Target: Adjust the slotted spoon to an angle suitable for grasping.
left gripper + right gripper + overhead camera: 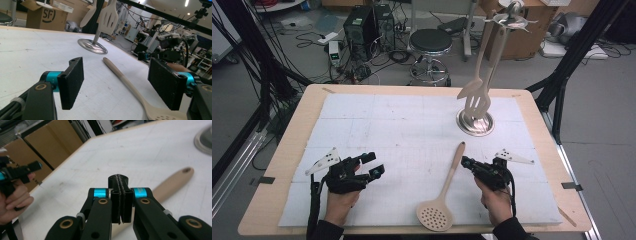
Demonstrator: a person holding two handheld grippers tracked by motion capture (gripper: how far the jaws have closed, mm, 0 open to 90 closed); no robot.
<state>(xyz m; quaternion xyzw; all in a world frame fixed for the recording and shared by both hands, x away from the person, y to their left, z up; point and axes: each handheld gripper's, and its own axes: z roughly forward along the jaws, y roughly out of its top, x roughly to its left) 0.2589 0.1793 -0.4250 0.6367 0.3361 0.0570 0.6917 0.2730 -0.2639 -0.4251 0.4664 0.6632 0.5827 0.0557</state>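
Risk first: my right gripper (468,162) has its jaws pressed flat together with nothing between them, and it sits just beside the handle of the beige plastic skimmer spoon with the perforated round bowl (447,187). If I lower further in this state, I judge the closed tips would strike or nudge the handle and roll or skid the spoon across the white foam-covered counter (377,125) instead of taking hold. The jaws would need to part before any descent over the handle.

Second hazard: the handle is rounded and smooth, so a grip taken off-centre could let it twist out.

Position: the spoon lies flat, bowl at the near counter edge, handle tip pointing toward the round steel base of the utensil stand (475,123), well short of it. In the right gripper view the handle (172,185) passes under and to the right of my shut jaws.

My left gripper (373,165) stands wide open, empty, well apart from the spoon, whose handle (120,72) shows between its pads.
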